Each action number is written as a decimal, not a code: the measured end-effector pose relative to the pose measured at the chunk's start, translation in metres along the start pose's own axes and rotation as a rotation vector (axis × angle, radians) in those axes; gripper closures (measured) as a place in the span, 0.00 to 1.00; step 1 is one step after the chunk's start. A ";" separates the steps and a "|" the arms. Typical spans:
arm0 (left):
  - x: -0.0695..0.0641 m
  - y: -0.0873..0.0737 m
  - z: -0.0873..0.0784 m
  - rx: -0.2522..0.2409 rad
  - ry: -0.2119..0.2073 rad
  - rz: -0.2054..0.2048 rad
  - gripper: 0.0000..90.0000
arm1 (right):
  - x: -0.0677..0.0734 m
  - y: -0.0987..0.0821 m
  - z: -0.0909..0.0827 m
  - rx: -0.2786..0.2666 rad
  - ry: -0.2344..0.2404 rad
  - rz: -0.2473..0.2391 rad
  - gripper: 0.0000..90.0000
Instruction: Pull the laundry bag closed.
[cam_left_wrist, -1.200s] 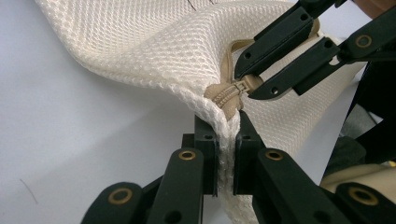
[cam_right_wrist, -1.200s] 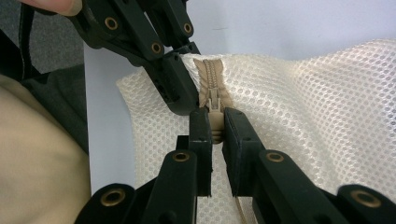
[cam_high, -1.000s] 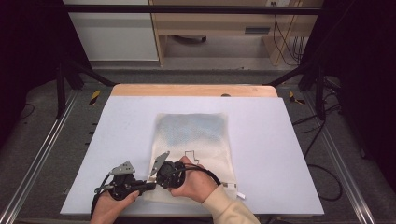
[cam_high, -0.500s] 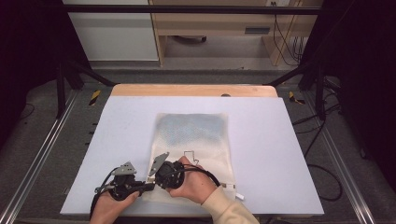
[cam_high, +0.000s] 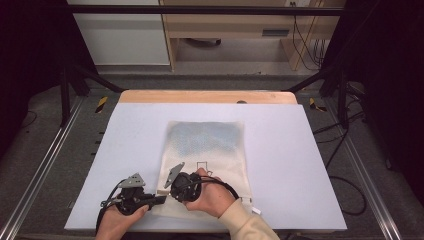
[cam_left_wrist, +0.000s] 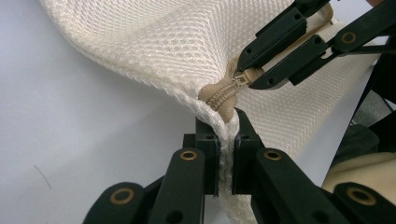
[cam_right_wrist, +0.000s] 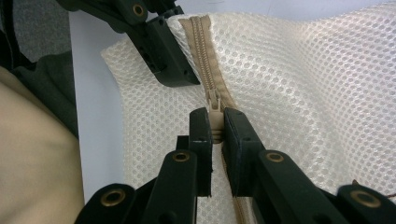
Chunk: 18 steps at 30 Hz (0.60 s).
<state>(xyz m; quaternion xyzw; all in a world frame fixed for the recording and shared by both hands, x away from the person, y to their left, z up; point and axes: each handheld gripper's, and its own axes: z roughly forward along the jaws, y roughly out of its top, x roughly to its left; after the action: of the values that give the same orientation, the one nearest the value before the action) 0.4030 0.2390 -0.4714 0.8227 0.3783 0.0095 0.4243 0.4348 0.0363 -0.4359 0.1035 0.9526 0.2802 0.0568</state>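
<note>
Your cream mesh bag (cam_high: 207, 155) lay flat at the middle of the pale blue table mat (cam_high: 310, 165), its near edge close to the bottom of the high view. Your left gripper (cam_left_wrist: 226, 140) had its jaws closed down on the bag's corner seam, just below the bunched end of the tan zipper (cam_left_wrist: 219, 95); in the high view that gripper (cam_high: 159, 199) sat at lower left of centre, beside the bag's near left corner. Your right gripper (cam_right_wrist: 215, 128) had its jaws pinched tight on the zipper pull (cam_right_wrist: 215, 109), and in the high view it (cam_high: 172, 192) nearly touched the left one. You had bare mat wide open to the left, right and far side of the bag; the mat's near edge ran just below your hands.
</note>
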 end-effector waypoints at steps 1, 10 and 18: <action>0.000 0.000 0.000 -0.003 -0.001 0.001 0.94 | 0.000 0.000 0.000 -0.004 0.000 0.000 0.92; -0.002 -0.001 0.003 0.005 -0.002 0.012 0.94 | -0.003 -0.007 0.000 -0.006 0.013 0.020 0.92; -0.005 -0.002 0.007 0.018 -0.018 0.024 0.93 | -0.004 -0.011 -0.002 0.000 0.021 0.019 0.92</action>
<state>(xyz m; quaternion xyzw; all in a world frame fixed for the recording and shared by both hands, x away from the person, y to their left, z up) 0.4007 0.2315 -0.4758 0.8310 0.3648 0.0037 0.4199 0.4366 0.0248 -0.4398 0.1097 0.9522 0.2816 0.0440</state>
